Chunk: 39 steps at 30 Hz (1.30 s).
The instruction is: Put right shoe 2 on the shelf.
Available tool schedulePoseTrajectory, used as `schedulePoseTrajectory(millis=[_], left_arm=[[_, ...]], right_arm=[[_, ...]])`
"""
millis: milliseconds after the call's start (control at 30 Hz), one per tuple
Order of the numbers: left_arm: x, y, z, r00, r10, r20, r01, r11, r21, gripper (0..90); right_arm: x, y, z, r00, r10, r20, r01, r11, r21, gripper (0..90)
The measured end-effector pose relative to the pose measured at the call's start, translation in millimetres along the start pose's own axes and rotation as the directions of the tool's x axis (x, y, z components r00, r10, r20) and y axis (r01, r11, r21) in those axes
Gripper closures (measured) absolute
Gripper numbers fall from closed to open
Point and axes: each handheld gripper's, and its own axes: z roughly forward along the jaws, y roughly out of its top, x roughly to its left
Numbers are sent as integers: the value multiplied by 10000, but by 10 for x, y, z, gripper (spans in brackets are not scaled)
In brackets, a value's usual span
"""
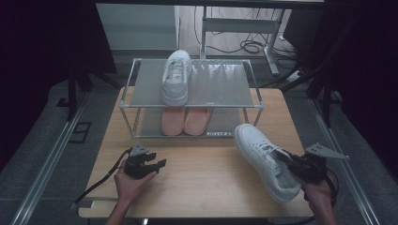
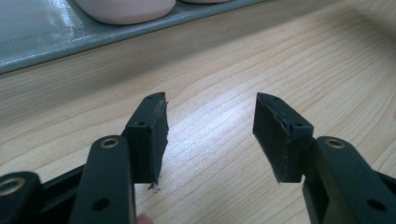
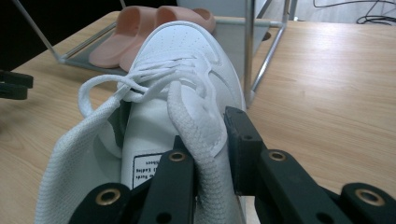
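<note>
A white sneaker (image 1: 264, 159) lies at the right of the wooden table (image 1: 202, 183), toe toward the rack. My right gripper (image 1: 294, 165) is shut on its heel collar; in the right gripper view the jaws pinch the padded collar of the white sneaker (image 3: 187, 88). Its mate, another white sneaker (image 1: 177, 77), stands on the top shelf of the metal shoe rack (image 1: 192, 96). A pair of pink slippers (image 1: 185, 120) sits on the lower shelf. My left gripper (image 1: 149, 161) rests open on the table at the left, nothing between its fingers (image 2: 149, 135).
The rack's lower shelf edge (image 2: 56, 42) lies just ahead of the left gripper, with a pink slipper toe (image 2: 126, 9) on it. A rack leg (image 3: 250, 51) stands right behind the held sneaker. Cables and desk legs (image 1: 248, 44) sit beyond the table.
</note>
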Motion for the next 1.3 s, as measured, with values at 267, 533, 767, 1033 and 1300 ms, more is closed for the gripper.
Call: schedulePoseTrajectory(millis=[267,533,767,1033,1300], left_arm=[[2,-1,-1,10000,36,-10,-36,10000,17,454],[6,1,-5,10000,57,-33,-57,10000,17,454],[7,0,-3,10000,65,-25,-65,10000,24,454],[4,-3,8,10000,48,-5,-48,10000,62,453],[3,-3,10,10000,46,18,-46,10000,68,453]], right_arm=[[98,50,85,9996,-56,-281,54,10000,-64,805],[192,95,153,9986,-129,-520,123,9999,-117,805],[281,153,198,9972,-204,-722,188,9996,-228,805],[402,235,251,9950,-272,-963,236,9990,-384,805],[528,334,279,9916,-381,-1237,312,9979,-567,805]])
